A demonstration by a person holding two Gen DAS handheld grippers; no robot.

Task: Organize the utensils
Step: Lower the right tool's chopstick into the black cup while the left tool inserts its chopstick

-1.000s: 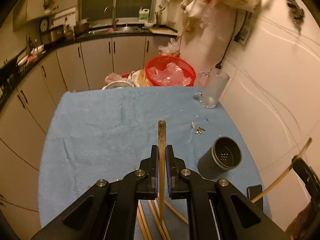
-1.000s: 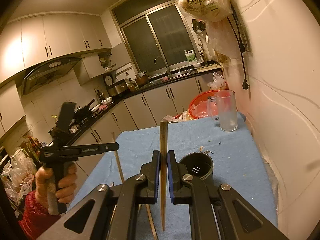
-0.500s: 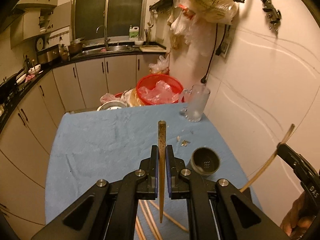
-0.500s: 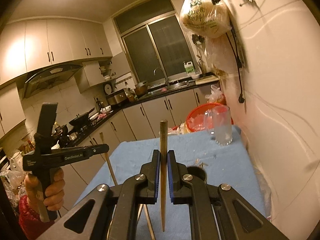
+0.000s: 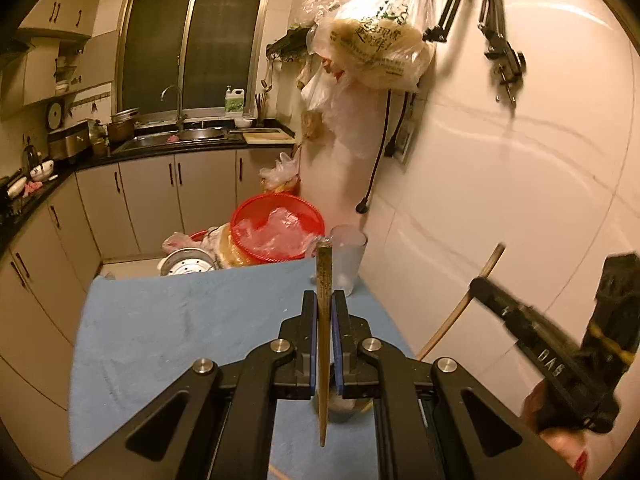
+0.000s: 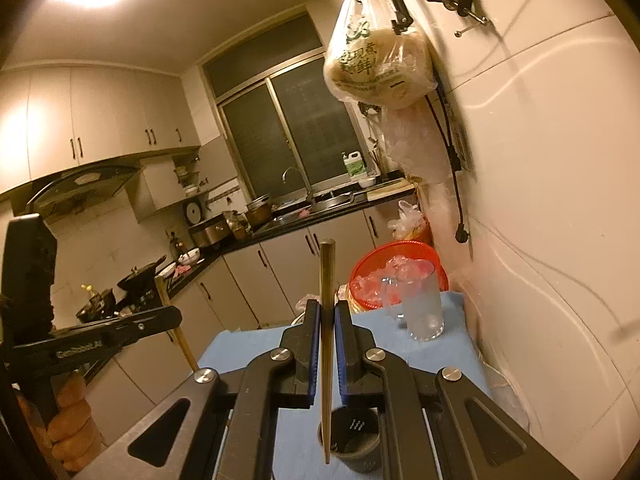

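My left gripper (image 5: 323,300) is shut on a wooden chopstick (image 5: 323,340) held upright, tip down over the blue table. My right gripper (image 6: 327,308) is shut on another wooden chopstick (image 6: 327,344), upright, its tip hanging over the dark utensil holder (image 6: 352,440) that stands on the blue cloth. In the left wrist view the holder is mostly hidden behind the fingers. The right gripper (image 5: 476,284) with its chopstick (image 5: 464,304) shows at the right of the left wrist view. The left gripper (image 6: 176,316) shows at the left of the right wrist view.
A blue cloth (image 5: 160,320) covers the table. A glass mug (image 6: 424,308) and a red basket (image 5: 276,232) stand at the far end. The wall (image 5: 500,200) runs along the right. A plastic bag (image 6: 380,64) hangs above.
Both grippers have risen and tilted up with their chopsticks. The holder has slid down under the fingers in both views. The loose chopsticks on the cloth have dropped almost out of sight.
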